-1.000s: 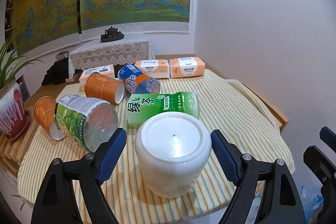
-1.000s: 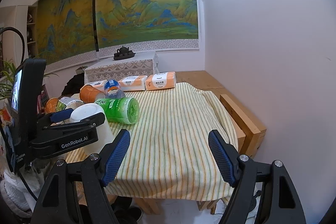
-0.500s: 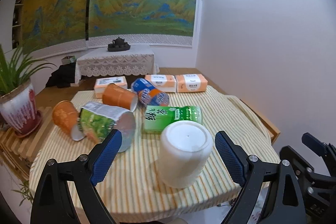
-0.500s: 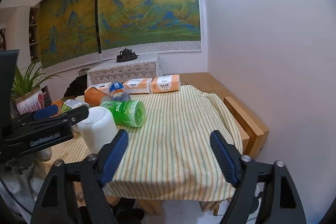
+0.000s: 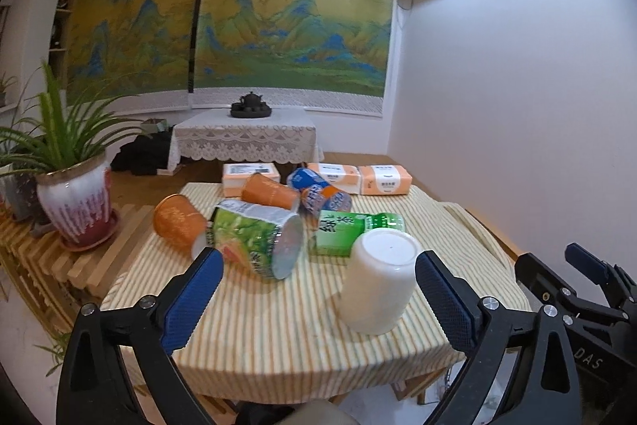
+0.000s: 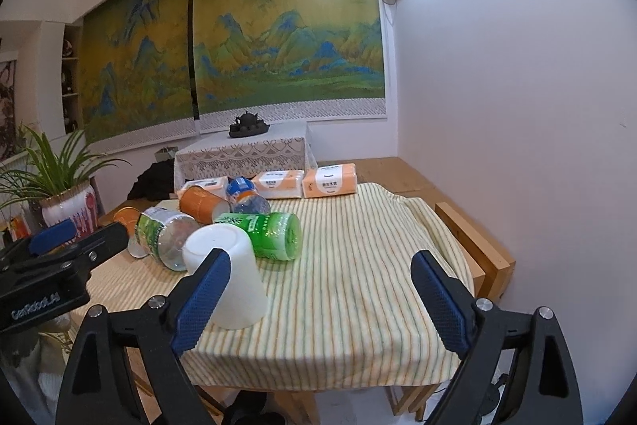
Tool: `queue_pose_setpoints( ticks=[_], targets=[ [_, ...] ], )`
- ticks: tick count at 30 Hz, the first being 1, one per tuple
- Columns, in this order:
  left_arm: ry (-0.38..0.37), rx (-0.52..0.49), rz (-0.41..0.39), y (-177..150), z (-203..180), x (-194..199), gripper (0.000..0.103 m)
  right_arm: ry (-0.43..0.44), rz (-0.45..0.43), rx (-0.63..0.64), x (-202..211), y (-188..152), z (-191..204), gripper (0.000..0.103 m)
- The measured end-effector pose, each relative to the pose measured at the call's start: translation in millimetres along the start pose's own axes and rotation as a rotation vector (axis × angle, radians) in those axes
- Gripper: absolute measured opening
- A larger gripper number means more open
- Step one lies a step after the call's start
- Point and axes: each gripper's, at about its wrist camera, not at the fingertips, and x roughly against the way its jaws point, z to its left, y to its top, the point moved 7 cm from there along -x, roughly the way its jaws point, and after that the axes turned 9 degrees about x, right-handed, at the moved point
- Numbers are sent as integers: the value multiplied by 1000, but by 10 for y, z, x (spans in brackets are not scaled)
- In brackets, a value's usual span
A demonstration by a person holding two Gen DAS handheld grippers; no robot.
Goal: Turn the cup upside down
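A white cup (image 5: pixel 378 279) stands upside down, base up, on the striped tablecloth near the table's front edge. It also shows in the right wrist view (image 6: pixel 229 279), partly behind that gripper's left finger. My left gripper (image 5: pixel 316 299) is open and empty, pulled back from the cup, which sits between and beyond its blue fingertips. My right gripper (image 6: pixel 320 299) is open and empty, to the right of the cup over the front edge.
Behind the cup lie a green tea bottle (image 5: pixel 352 228), a clear bottle with a green label (image 5: pixel 254 239), two orange paper cups (image 5: pixel 177 222), a blue bottle and tissue packs (image 5: pixel 384 180). A potted plant (image 5: pixel 73 202) stands on a slatted bench at left. A wall is at right.
Both grippers have drawn back and up from the table. The left gripper, close around the upside-down cup a second ago, is now farther away. The cup has stayed in place.
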Motion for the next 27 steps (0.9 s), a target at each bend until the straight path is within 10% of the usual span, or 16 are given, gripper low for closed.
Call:
queue_pose_setpoints(
  ticks=[27],
  targets=[
    [86, 18, -52, 1, 333, 352, 102, -15, -44, -16, 99, -16, 171, 100]
  ],
)
